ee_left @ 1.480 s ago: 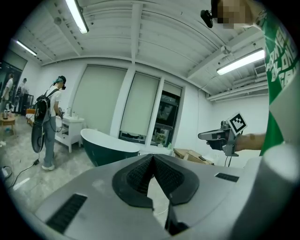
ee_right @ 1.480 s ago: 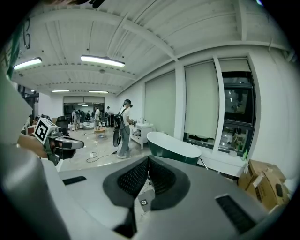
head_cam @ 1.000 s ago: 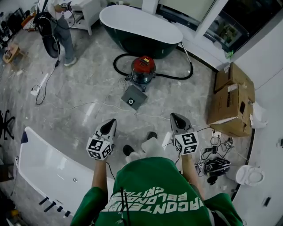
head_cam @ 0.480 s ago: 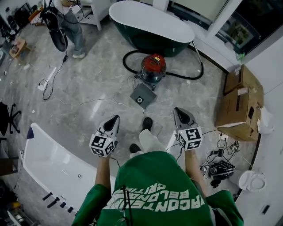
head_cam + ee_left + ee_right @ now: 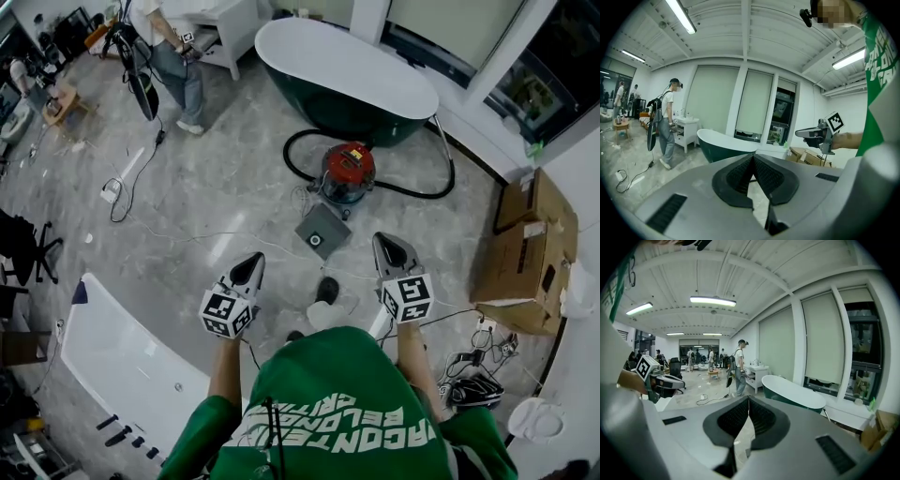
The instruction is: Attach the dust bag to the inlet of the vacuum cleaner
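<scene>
Grey veined floor (image 5: 216,187) fills the head view. On it stand a dark green bathtub (image 5: 347,80) with a white rim, a white tub (image 5: 122,361) at lower left and cardboard boxes (image 5: 530,253) by the right wall. Only this view shows the task's things. The vacuum cleaner (image 5: 347,172), with a red top over a dark drum, stands in front of the green tub, and its black hose (image 5: 417,190) loops beside it. The dust bag (image 5: 322,232) lies flat on the floor just in front of the vacuum. It is a grey square with a round, pale-ringed opening in its middle, and it sits ahead of both grippers and apart from them.

The two gripper views look level instead, showing a white ceiling with tube lights, blinds, and a person (image 5: 665,122) with a backpack near a white vanity.

The left gripper (image 5: 752,161) has its ribbed pads pressed together with nothing between them. The right gripper (image 5: 748,404) is closed the same way and is also empty.
</scene>
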